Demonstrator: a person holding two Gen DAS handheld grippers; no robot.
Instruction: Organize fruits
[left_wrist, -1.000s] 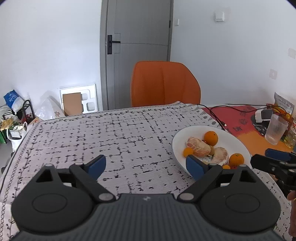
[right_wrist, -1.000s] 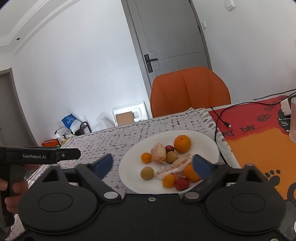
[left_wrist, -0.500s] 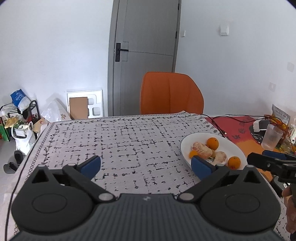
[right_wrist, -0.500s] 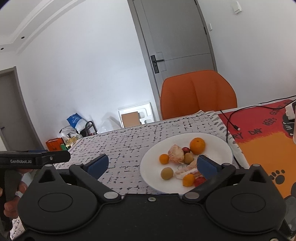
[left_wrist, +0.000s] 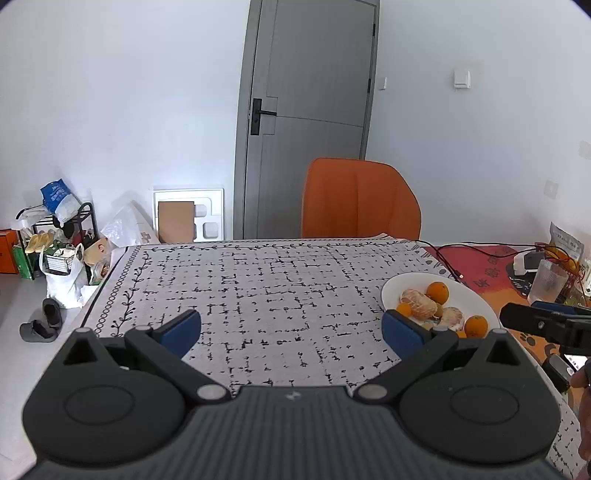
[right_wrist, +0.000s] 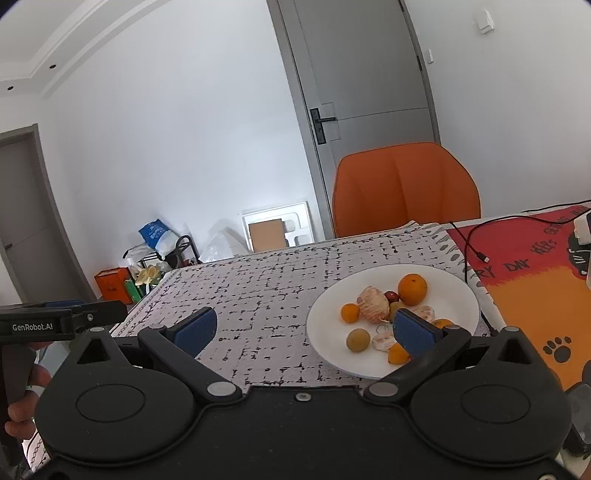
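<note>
Right gripper (right_wrist: 303, 326) hides part of plate's (right_wrist: 458, 295) fruit.

Pretty bright, even daylight, soft shadows only. Heavy fisheye bending on the door (left_wrist: 310, 122) and ceiling, dark corner vignetting. Focus is sharp, slight glare blowing out the white plate (right_wrist: 325, 325).
</note>
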